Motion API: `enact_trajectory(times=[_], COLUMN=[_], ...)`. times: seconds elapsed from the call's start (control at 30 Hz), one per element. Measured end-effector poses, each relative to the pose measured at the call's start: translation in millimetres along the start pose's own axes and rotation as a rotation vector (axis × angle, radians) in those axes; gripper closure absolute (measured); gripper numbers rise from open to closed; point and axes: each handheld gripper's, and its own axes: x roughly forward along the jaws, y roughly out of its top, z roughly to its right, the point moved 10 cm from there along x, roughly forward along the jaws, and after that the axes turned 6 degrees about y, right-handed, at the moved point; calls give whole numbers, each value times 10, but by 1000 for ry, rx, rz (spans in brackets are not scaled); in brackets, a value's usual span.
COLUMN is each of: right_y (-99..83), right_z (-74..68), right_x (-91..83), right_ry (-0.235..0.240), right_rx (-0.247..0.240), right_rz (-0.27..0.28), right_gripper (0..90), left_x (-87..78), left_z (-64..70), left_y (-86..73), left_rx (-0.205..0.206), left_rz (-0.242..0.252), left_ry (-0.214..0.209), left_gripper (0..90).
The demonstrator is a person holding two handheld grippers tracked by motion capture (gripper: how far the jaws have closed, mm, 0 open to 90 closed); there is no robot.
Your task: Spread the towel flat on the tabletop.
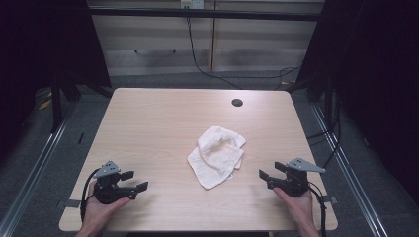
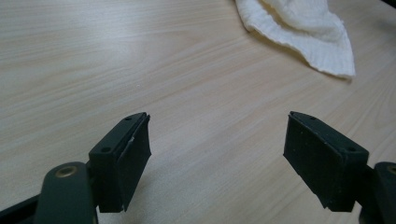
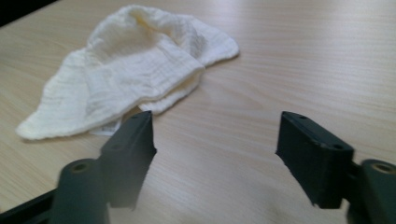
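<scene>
1. Lying crumpled near the middle of the worktop (image 1: pixel 148 118), the white cloth (image 1: pixel 217 155) is bunched and partly folded over itself, with a raised hump toward the far side and a flatter corner pointing toward the person.
2. The left claw (image 1: pixel 134 180) rests low near the front left edge, jaws spread wide with nothing between them, well apart from the cloth; in the left gripper view the cloth (image 2: pixel 303 35) sits ahead and off to one side.
3. The right claw (image 1: pixel 271 173) is likewise spread and empty, near the front right, with the cloth (image 3: pixel 130 70) lying near, ahead of its jaws and not touching them.
4. The cloth looks light, soft and limp, with a ribbed or crinkled weave; it will probably sag and drape when lifted, and is not fragile or slippery.
5. A single layer at an outer corner or hem seems the best hold, since a pinch on the humped middle would likely catch several layers at once.
6. The flat near corner and the edge beside the right claw look the easiest to reach.
</scene>
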Motion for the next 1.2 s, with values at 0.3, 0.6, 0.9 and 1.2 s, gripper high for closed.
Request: enact_trajectory(times=[0.3,0.6,0.9,1.2], right_y=[57,164,427,820], right_z=[-47,-186,-269,-235], right_x=[-30,123,574,991], right_ry=[93,186,231,229], right_rx=[31,21,-93,-66], right_rz=[10,-80,-199,-172], right_gripper=[355,320,328,246], left_x=[-12,-14,-31,-36], left_z=[-90,6,12,10], left_y=[8,-22,-25,-23], left_rx=[-21,20,34,35], left_rz=[7,-13,-11,-13], left_ry=[29,-3,-13,-17], left_gripper=[254,254,253,253])
